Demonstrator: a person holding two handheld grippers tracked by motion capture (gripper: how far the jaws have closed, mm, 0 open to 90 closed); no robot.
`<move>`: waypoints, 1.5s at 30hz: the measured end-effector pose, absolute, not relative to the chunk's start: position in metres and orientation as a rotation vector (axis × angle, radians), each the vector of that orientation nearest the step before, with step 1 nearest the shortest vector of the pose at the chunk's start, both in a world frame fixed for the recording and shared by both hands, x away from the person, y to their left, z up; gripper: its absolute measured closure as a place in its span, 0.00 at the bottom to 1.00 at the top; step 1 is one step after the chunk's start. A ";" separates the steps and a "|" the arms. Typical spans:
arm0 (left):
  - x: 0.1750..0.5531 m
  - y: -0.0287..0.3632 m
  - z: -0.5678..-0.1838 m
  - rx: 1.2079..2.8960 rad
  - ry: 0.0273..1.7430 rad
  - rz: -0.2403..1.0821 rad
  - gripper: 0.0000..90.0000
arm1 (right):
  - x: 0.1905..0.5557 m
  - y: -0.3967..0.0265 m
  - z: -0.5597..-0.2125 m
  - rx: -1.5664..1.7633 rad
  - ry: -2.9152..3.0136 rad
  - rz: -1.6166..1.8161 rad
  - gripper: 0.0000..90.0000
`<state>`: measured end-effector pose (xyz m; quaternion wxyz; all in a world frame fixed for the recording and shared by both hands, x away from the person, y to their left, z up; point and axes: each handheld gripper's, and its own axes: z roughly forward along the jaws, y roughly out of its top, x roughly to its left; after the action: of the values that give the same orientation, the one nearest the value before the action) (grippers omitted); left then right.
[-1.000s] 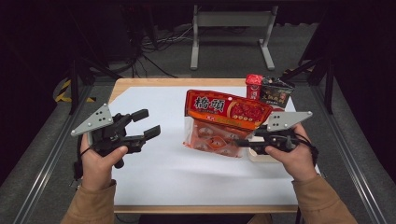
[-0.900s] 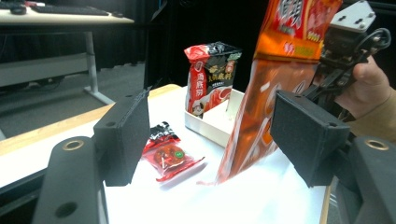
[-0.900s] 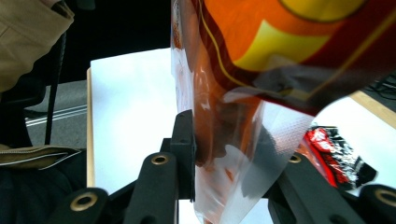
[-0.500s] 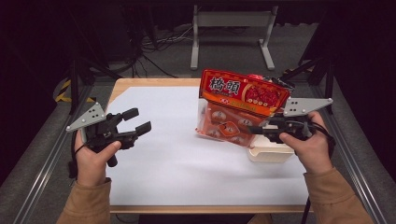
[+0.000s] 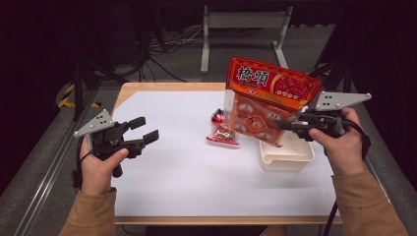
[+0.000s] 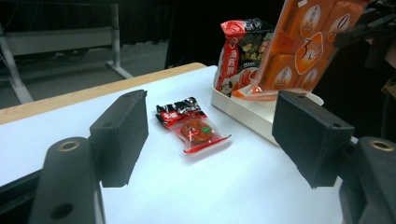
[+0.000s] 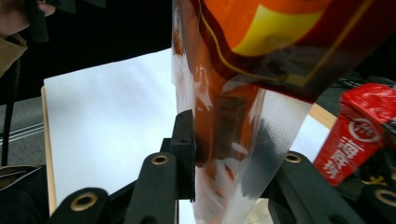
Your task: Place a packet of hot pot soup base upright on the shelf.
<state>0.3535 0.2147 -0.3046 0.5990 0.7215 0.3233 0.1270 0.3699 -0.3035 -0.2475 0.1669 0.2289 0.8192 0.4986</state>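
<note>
Gripping the orange snack bag (image 5: 268, 101) above the white tray (image 5: 286, 156), right tool (image 5: 290, 125) lifted off table (image 5: 172, 177); left tool (image 5: 143, 132) released, empty. Left gripper view: small red packet (image 6: 192, 127) lies between its spread jaws. Right gripper view: jaws clamp bag.

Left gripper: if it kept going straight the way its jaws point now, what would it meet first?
Probably the small red snack packet lying on the white table cover: it sits between the open jaws of the left gripper, some way ahead. The white tray lies beyond it to the right. Depth is hard to judge.
</note>
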 end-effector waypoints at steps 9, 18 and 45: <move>0.357 0.219 -0.309 1.665 0.781 0.278 0.31 | 0.378 -0.322 -0.245 0.698 2.291 1.404 0.79; 0.359 0.220 -0.311 1.672 0.784 0.272 0.32 | 0.382 -0.339 -0.246 0.750 2.260 1.380 0.79; 0.362 0.221 -0.315 1.679 0.799 0.255 0.31 | 0.393 -0.377 -0.282 0.927 2.167 1.321 0.79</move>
<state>0.3621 0.2212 -0.3151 0.5910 0.7217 0.3433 0.1095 0.3932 -0.3766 -0.2824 0.2181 0.3350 0.7826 0.4772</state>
